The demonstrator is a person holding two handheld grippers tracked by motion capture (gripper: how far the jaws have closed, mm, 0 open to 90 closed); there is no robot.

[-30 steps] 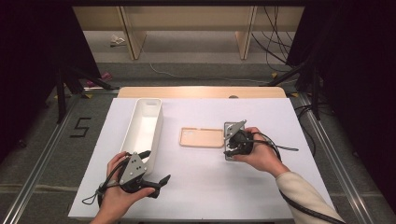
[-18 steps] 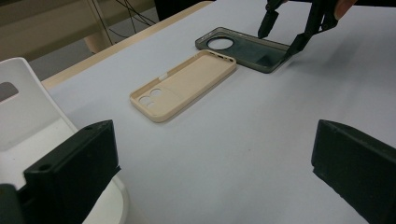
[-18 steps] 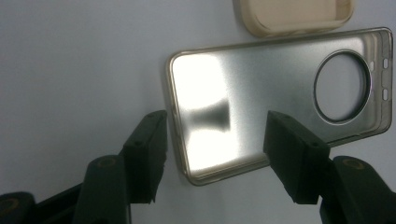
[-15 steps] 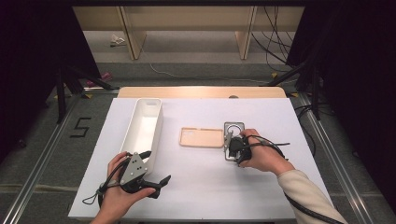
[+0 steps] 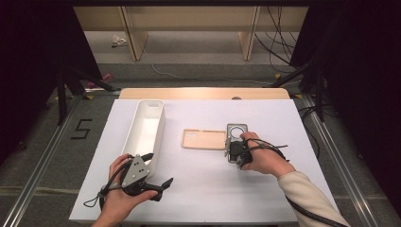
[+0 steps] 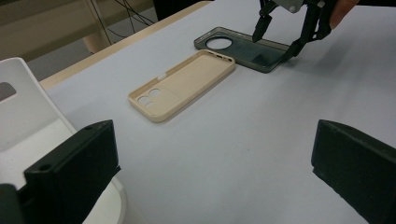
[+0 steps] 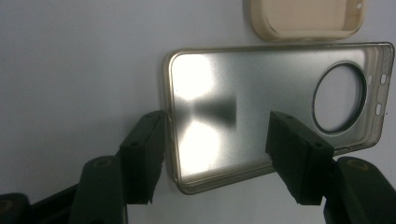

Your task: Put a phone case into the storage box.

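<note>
A smoky grey phone case (image 5: pixel 236 131) (image 6: pixel 243 49) (image 7: pixel 261 93) lies flat on the white sheet, inside up, with a round camera hole. A beige phone case (image 5: pixel 204 139) (image 6: pixel 182 84) (image 7: pixel 308 18) lies just left of it. My right gripper (image 5: pixel 235 147) (image 7: pixel 215 126) (image 6: pixel 273 44) hovers over the grey case's near end. Its jaws have just been opening and now stand open, one outside the case's edge and one over its inside, pads not pressing. My left gripper (image 5: pixel 161 189) (image 6: pixel 210 154) rests near the front left, open, nothing between its jaws.
A long white tray (image 5: pixel 146 125) (image 6: pixel 23 116) stands at the left, lengthwise away from me, close to my left gripper. The white sheet (image 5: pixel 203 198) covers a wooden table (image 5: pixel 203 93). Cables trail from both grippers. Dark stands and floor surround the table.
A second ago my right gripper held the grey case turned askew. The case now lies straight and flat, and the jaws have parted off it. The left hand has stayed put.
</note>
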